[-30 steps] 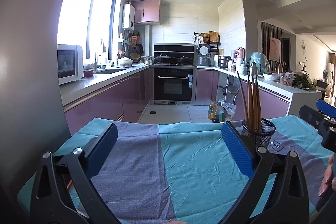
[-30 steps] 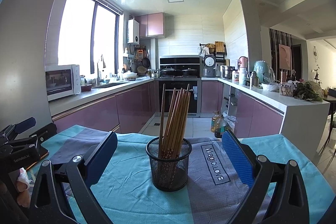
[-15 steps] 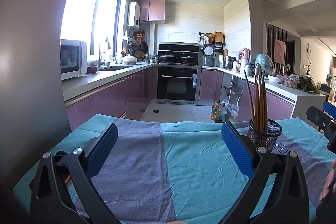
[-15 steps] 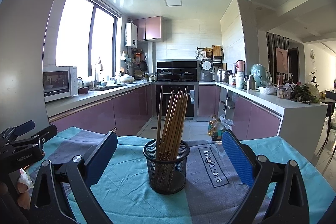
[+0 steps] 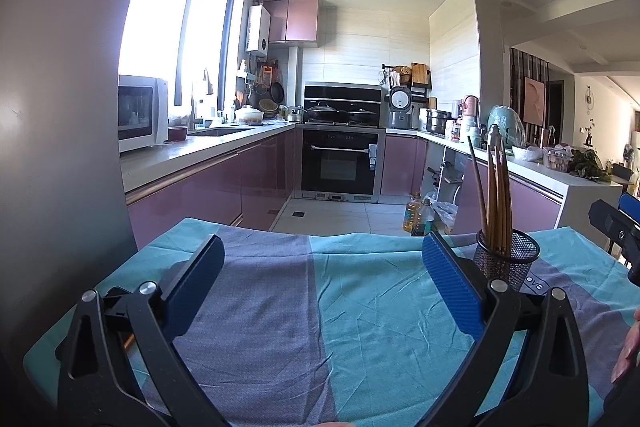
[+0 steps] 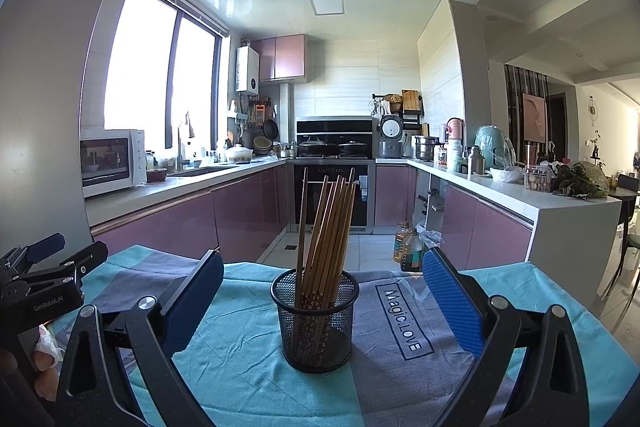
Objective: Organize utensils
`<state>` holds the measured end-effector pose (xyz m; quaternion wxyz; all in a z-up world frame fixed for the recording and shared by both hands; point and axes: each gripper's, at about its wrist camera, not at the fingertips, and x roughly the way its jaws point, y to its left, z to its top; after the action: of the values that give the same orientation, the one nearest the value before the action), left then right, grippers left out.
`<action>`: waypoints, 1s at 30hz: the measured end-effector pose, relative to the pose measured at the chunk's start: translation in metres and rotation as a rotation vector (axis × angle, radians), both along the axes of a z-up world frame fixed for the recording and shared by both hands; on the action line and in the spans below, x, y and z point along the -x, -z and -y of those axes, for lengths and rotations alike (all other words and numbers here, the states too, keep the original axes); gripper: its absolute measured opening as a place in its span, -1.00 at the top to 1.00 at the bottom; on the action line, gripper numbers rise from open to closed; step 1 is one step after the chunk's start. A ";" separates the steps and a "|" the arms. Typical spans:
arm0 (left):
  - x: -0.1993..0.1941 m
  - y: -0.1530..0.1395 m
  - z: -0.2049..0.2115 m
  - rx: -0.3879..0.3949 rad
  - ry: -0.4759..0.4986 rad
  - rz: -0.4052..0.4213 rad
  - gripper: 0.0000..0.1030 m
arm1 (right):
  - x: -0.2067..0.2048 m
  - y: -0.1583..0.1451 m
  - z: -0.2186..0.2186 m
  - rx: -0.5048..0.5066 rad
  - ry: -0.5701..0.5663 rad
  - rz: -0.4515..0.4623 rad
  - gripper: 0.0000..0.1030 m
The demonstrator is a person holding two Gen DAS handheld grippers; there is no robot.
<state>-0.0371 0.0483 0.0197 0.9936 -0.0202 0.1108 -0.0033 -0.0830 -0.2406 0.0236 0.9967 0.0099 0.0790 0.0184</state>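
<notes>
A black mesh cup (image 6: 316, 319) stands upright on a tabletop covered by a teal and grey cloth (image 6: 248, 367), holding a bundle of wooden chopsticks (image 6: 326, 239). The chopsticks stand nearly vertical, their long axis running up and down, tips fanned and leaning slightly to the right. The right tool (image 6: 320, 301) faces the cup head-on, its two blue fingers spread wide with nothing held, one on each side of the cup but touching neither cup nor chopsticks. The left tool (image 5: 320, 283) is also spread wide and empty, hovering over bare cloth. From the left tool's view the mesh cup (image 5: 506, 259) sits off to its right, just past its right finger. The right tool is clearly the nearer and better lined up, so any reach for the chopsticks looks likely to fall to it, approaching straight ahead toward the upright sticks
</notes>
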 end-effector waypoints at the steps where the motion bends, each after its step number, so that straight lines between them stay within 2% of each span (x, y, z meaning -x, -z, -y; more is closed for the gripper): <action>1: 0.000 0.000 0.000 0.000 -0.001 0.001 -0.89 | 0.001 0.000 0.000 0.001 0.001 0.000 -0.87; 30: 0.000 0.001 0.001 -0.001 0.004 -0.004 -0.89 | 0.001 0.003 0.000 -0.001 0.006 0.000 -0.87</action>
<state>-0.0375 0.0468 0.0186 0.9934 -0.0192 0.1128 -0.0054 -0.0843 -0.2406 0.0209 0.9967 0.0108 0.0787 0.0153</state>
